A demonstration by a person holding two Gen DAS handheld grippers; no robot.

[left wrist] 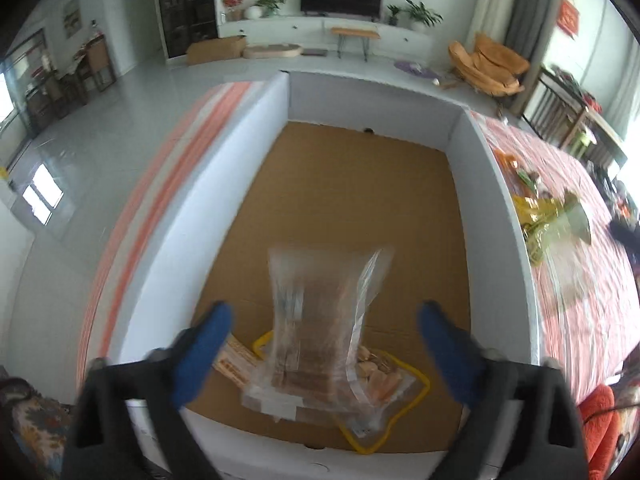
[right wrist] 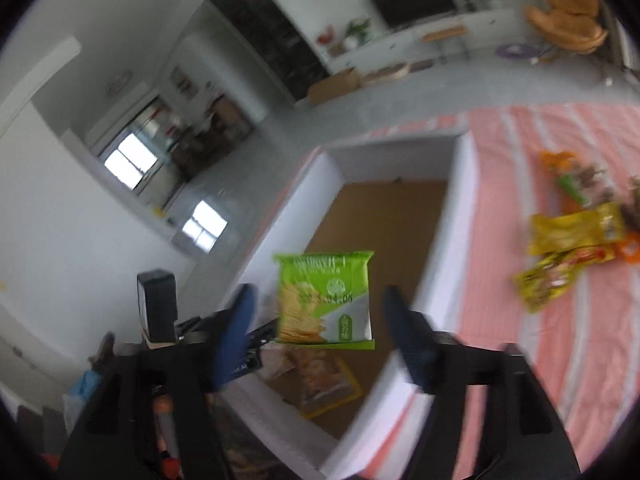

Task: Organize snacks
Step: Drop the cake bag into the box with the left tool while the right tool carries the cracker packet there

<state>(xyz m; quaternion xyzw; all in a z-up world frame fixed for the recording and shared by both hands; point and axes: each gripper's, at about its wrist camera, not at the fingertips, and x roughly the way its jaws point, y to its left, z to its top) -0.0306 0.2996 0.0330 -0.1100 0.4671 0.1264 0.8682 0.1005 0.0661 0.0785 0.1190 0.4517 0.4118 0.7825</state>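
Observation:
A white cardboard box [left wrist: 496,208] with a brown floor stands on a pink striped cloth. My left gripper [left wrist: 324,344] is open above its near end. A clear plastic snack bag [left wrist: 320,320] is between the blue fingers, blurred, touching neither, over a yellow-edged snack pack [left wrist: 400,384] on the box floor. My right gripper [right wrist: 320,320] is open over the box [right wrist: 452,240]. A green cracker packet [right wrist: 326,300] hangs in the gap between its fingers, touching neither. The yellow-edged pack [right wrist: 324,380] lies below it.
Loose snacks lie on the cloth right of the box: yellow packets [right wrist: 568,248], an orange and green one [right wrist: 568,176], and a yellow packet [left wrist: 540,216] in the left wrist view. The left gripper's body [right wrist: 158,308] shows at the box's left.

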